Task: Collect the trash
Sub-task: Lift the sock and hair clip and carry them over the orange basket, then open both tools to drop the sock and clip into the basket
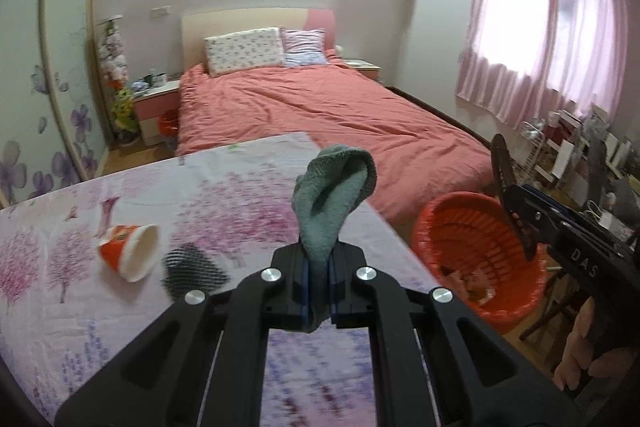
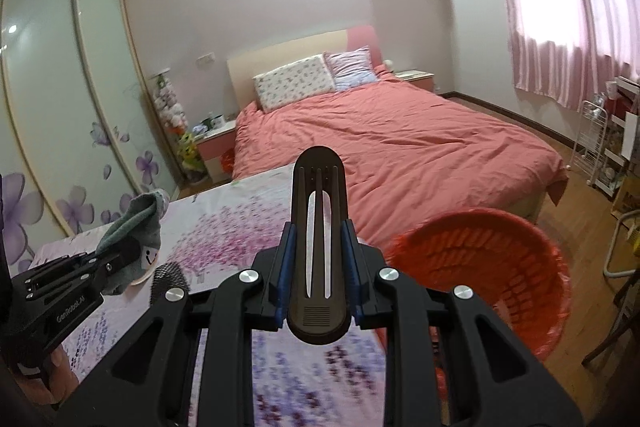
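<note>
Each camera sits on its own gripper and looks forward and a little downward along the black fingers, which fill the lower part of the view very near. Both views face the bed with the salmon-pink cover (image 1: 320, 107) (image 2: 392, 143), over the table with the floral cloth (image 1: 80, 307) (image 2: 224, 219). Both views also share the red plastic basket (image 1: 480, 239) (image 2: 480, 255), and each one catches the other gripper at its edge.

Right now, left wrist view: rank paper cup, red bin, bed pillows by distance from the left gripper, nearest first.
From the left gripper, shut on a green sock:
1. Paper cup, tipped over on the table, to the left.
2. Red bin, beside the table, to the right; close to the cup's range, so the top two are a near call.
3. Bed pillows, at the headboard, clearly farthest.
</note>
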Motion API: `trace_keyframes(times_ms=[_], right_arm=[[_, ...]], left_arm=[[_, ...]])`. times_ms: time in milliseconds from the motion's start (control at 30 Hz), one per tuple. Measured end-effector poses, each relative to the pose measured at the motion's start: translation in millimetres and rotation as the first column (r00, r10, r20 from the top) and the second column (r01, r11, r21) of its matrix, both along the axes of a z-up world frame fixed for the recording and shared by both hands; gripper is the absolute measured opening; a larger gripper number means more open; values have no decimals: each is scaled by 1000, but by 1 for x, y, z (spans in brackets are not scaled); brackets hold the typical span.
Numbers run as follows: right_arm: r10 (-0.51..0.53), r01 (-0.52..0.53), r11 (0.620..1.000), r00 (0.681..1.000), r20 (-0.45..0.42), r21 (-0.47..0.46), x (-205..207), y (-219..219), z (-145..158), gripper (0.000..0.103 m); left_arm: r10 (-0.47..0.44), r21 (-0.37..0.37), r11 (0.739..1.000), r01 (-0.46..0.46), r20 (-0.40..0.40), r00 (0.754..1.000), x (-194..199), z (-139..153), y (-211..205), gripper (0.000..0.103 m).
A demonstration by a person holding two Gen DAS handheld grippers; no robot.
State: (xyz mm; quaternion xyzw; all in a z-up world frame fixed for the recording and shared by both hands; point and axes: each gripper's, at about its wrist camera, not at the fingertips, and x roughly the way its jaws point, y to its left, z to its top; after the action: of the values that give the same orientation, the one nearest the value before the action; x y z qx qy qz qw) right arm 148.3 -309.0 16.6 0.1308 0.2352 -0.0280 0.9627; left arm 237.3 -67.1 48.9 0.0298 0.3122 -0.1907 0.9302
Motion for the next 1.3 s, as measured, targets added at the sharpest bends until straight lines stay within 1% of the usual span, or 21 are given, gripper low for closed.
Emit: trace_keyframes(times_ms=[233,400,667,800,1000,1133,1167,1200,1233,1267,1300], right_arm=[[-75,75,997,997,7,20,-9,-44,-4,24],[-116,116,993,993,4,36,-11,-72,-10,24],[-168,169,981,985,-26,93,-6,-111,-30,23],[-185,188,976,982,-37,108,-3,-128,-38,23],[-206,212,964,977,-52,160,-1,-149,-51,24],[-211,219,961,975,-65,168,1,-156,-58,24],[-208,217,961,976,-69,171,3,-157,-60,24],[-203,213,962,977,-73,174,4,-159,-61,24],[-200,211,961,976,-81,176,6,-159,-63,24],[-197,211,961,976,-91,177,7,-158,-65,24],[-196,211,961,976,-96,179,7,-159,-67,24]], left_arm=[[-98,-15,995,97,-15,995,-5,-6,-59,8],[-161,-24,987,161,-25,987,-4,-14,-98,8],[-259,-40,966,257,-64,964,0,-34,-162,8],[-301,-27,953,300,-84,950,3,-46,-193,8],[-332,-17,943,332,-116,936,13,-69,-223,8],[-327,-8,944,329,-140,935,22,-83,-230,10],[-319,-4,947,322,-142,937,23,-85,-231,14],[-316,-1,948,319,-151,937,25,-90,-232,22],[-310,4,949,315,-154,938,27,-92,-232,26],[-300,11,952,305,-157,941,28,-95,-231,33],[-297,11,953,302,-162,941,28,-97,-230,37]])
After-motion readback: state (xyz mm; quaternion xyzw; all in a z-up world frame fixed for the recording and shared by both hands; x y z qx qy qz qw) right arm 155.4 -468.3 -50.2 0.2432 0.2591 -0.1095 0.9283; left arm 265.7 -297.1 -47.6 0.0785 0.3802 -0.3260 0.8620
